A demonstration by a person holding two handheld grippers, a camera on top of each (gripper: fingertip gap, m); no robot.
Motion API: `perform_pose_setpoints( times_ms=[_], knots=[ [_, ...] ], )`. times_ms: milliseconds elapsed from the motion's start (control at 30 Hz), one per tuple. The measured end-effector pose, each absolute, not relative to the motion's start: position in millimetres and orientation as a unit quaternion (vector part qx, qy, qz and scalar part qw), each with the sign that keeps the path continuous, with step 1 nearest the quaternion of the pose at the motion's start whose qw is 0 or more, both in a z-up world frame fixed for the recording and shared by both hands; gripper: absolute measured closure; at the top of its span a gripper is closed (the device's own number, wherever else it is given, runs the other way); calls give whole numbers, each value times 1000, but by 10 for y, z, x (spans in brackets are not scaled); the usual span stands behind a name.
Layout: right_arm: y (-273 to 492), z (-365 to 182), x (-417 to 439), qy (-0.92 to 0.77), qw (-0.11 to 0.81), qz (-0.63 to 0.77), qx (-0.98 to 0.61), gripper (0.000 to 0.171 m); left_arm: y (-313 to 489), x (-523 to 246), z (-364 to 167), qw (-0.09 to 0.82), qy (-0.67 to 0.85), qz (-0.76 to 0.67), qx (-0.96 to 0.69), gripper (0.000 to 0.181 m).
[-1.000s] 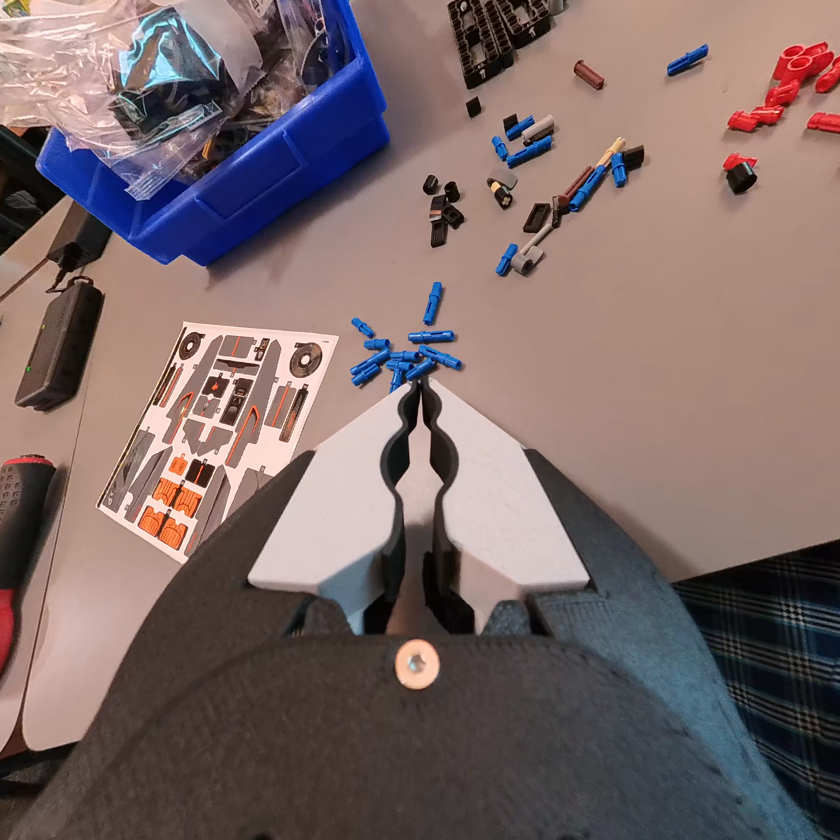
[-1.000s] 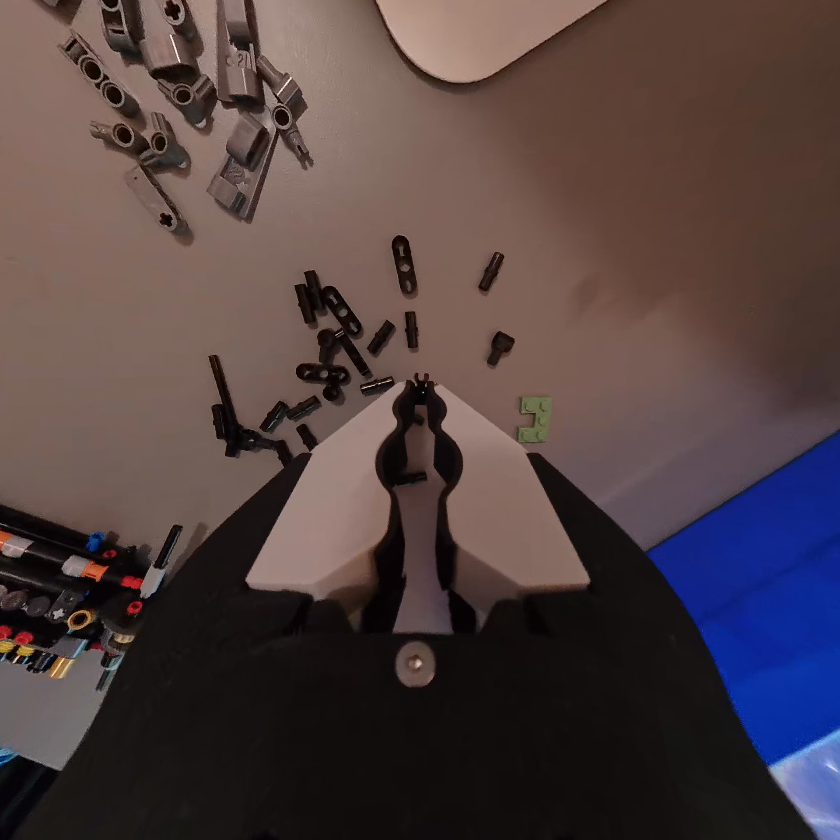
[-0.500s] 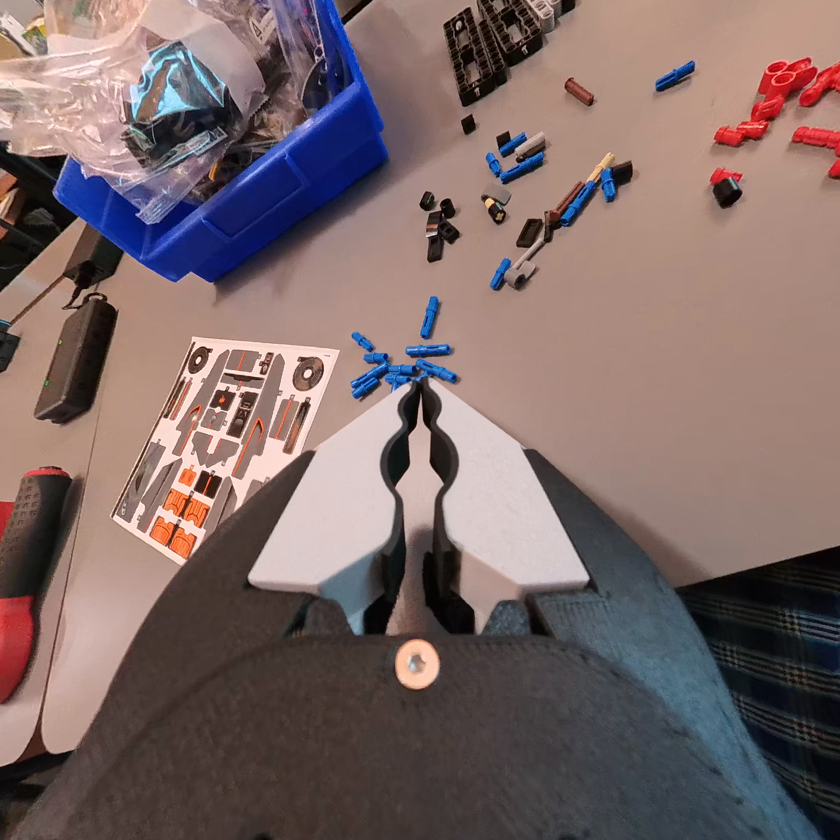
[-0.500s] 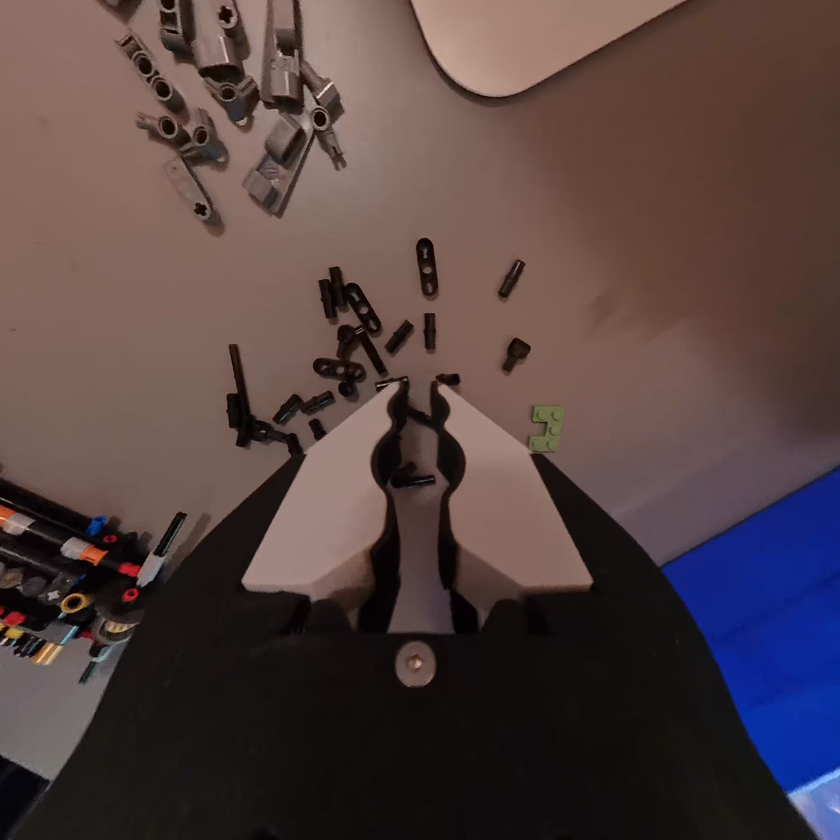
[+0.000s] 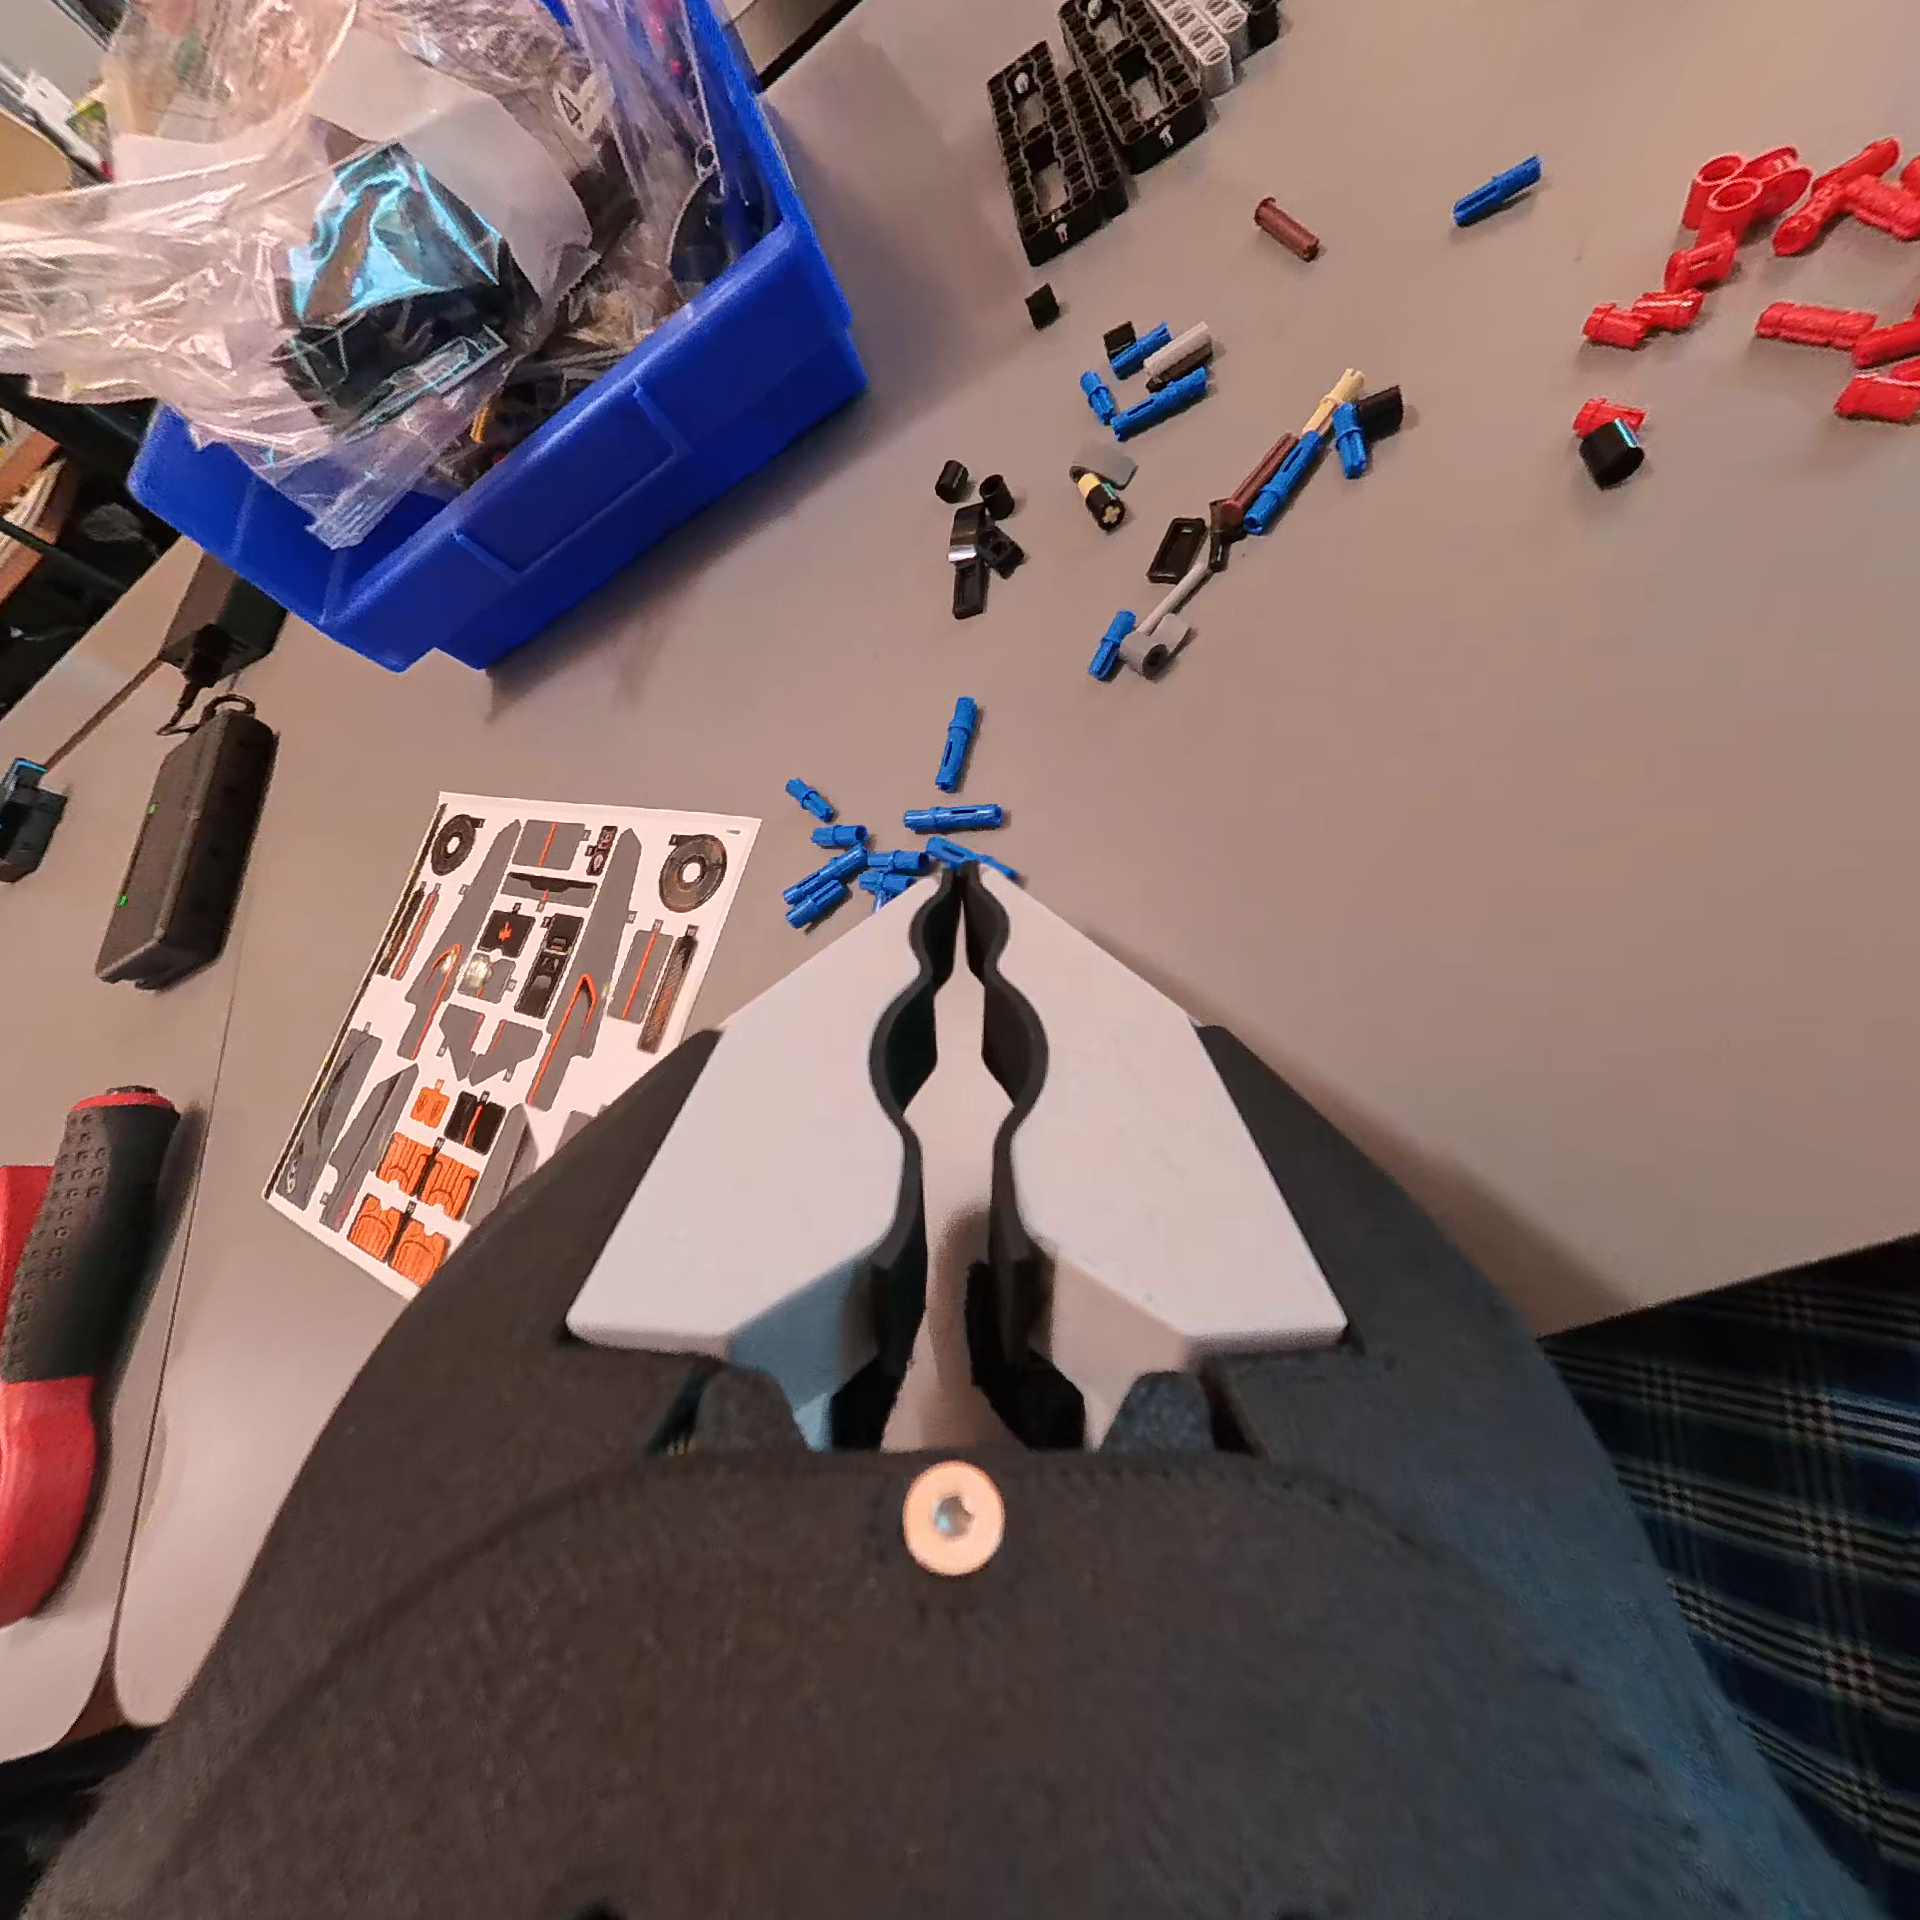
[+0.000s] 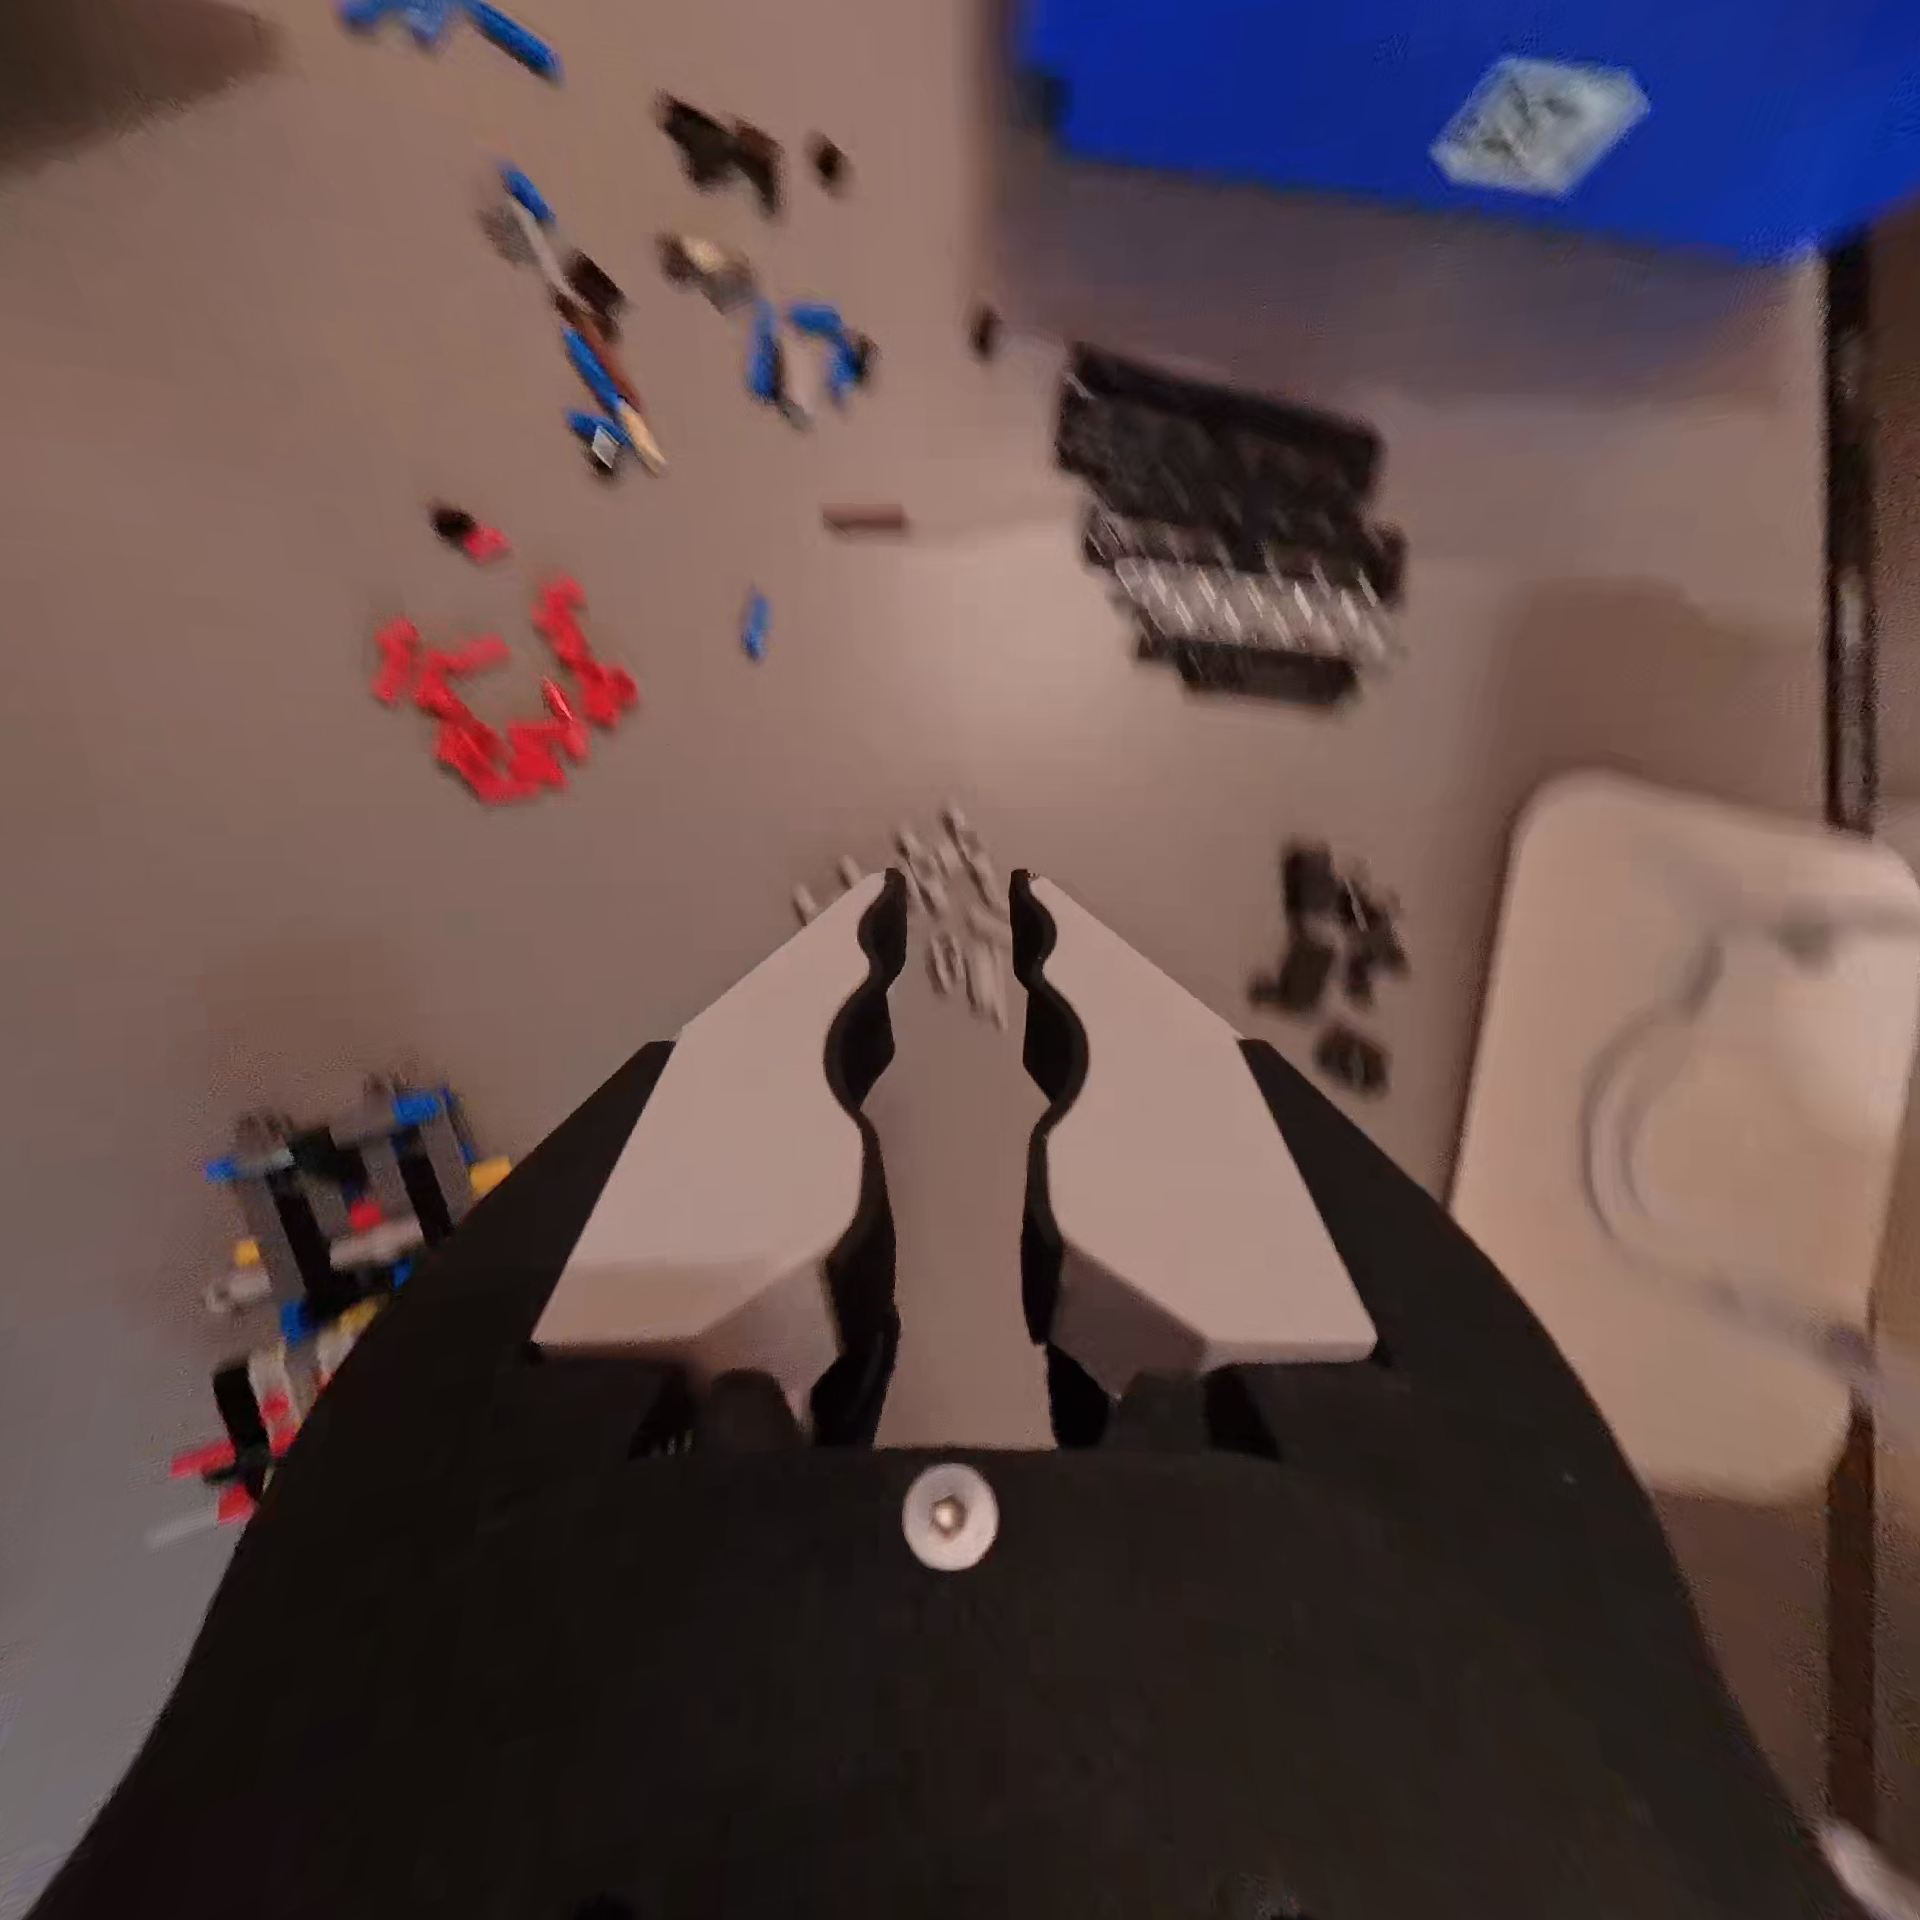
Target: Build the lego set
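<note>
In the left wrist view my left gripper is shut, its tips just over a small heap of blue pins on the grey table; I see nothing clamped between the fingers. Beyond lie mixed blue, black and brown small parts, black frames and red connectors. The right wrist view is motion-blurred. My right gripper is open and empty above a few small grey parts. A partly built model lies at its lower left, red parts farther off.
A blue bin full of plastic bags stands far left, with a sticker sheet, a black power adapter and a red-black tool handle nearby. The right wrist view shows black beams, another blue bin and a white object. The gap from one gripper's tips to the other's is roughly 30 centimetres. The left gripper is farther from the partly built model, some 30 centimetres, than the right, some 20 centimetres.
My right gripper opened off a small black pin, then swung fast away from the black parts to another area of the table. My left gripper drew back slightly and stayed shut.
</note>
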State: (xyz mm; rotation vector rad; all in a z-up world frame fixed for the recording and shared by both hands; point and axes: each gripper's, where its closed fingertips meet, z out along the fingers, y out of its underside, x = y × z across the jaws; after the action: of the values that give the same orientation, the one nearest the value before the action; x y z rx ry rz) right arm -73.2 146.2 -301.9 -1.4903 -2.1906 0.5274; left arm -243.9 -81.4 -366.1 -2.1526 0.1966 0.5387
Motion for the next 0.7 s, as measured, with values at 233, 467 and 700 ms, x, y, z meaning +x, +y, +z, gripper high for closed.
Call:
perform_pose_setpoints(
  times_ms=[233,467,700],
  knots=[
    [644,-3446,-1620,-872,160,198,-419,153,-850,-2488,-3668,443,75,216,-867,181],
    [488,-3789,-1924,-892,130,191,-389,163,-863,-2515,-3678,446,70,209,-867,181],
    [568,-3863,-1976,-887,135,189,-398,164,-858,-2521,-3697,447,67,203,-869,181]
  ],
)
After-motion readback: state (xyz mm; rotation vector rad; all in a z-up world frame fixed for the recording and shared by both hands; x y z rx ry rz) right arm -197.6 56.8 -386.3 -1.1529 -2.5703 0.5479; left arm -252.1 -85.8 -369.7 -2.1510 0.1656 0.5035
